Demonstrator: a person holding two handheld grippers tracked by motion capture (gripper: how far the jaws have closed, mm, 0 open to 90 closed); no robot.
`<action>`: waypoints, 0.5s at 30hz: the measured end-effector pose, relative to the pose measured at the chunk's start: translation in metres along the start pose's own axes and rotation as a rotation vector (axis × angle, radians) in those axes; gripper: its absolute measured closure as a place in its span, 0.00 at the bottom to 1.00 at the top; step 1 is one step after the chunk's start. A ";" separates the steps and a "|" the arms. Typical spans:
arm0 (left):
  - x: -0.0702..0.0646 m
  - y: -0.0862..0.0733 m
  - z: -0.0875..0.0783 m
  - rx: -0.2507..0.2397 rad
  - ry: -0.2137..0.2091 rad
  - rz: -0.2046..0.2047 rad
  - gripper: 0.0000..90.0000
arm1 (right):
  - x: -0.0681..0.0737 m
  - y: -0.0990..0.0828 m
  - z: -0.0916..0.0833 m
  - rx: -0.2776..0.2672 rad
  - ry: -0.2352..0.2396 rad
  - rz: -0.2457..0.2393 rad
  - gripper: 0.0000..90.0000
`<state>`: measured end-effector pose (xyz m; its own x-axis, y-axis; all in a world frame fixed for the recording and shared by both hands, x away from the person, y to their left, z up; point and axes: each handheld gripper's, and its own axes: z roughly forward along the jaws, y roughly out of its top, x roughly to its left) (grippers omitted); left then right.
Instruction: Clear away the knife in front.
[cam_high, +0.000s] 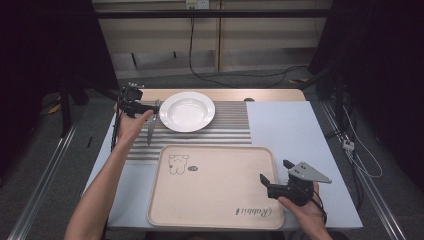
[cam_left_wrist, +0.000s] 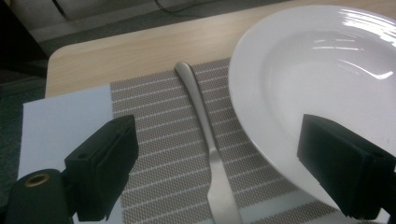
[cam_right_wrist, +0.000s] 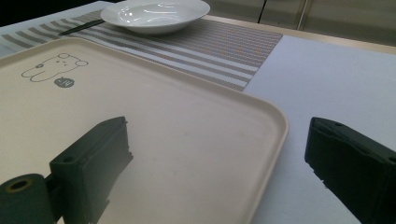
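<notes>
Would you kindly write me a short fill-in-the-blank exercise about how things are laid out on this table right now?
1. The fork lies on the striped ____ beside the white plate.
2. The left gripper hangs over the fork with its jaws ____.
3. The beige tray bears a drawing of a ____ near its far left corner.
4. The right gripper straddles the right ____ of the tray, jaws apart.

Missing words: placemat; open; bear; rim
</notes>
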<state>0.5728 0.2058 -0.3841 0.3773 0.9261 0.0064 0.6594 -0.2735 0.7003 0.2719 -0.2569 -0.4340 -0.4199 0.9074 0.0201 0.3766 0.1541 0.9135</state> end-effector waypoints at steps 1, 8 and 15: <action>0.001 0.002 0.002 -0.001 0.008 -0.005 0.15 | 0.000 0.000 0.000 0.001 -0.001 0.000 0.07; 0.003 0.023 0.021 0.042 0.042 0.000 0.25 | 0.000 0.000 0.002 0.012 -0.003 0.003 0.07; 0.013 0.021 0.039 0.116 0.026 -0.056 0.37 | -0.001 -0.002 -0.001 0.012 -0.001 0.005 0.07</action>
<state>0.6169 0.2025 -0.3976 0.3223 0.9466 -0.0107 0.7504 -0.2486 0.6125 0.2705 -0.2584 -0.4352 -0.4176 0.9083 0.0239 0.3883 0.1546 0.9085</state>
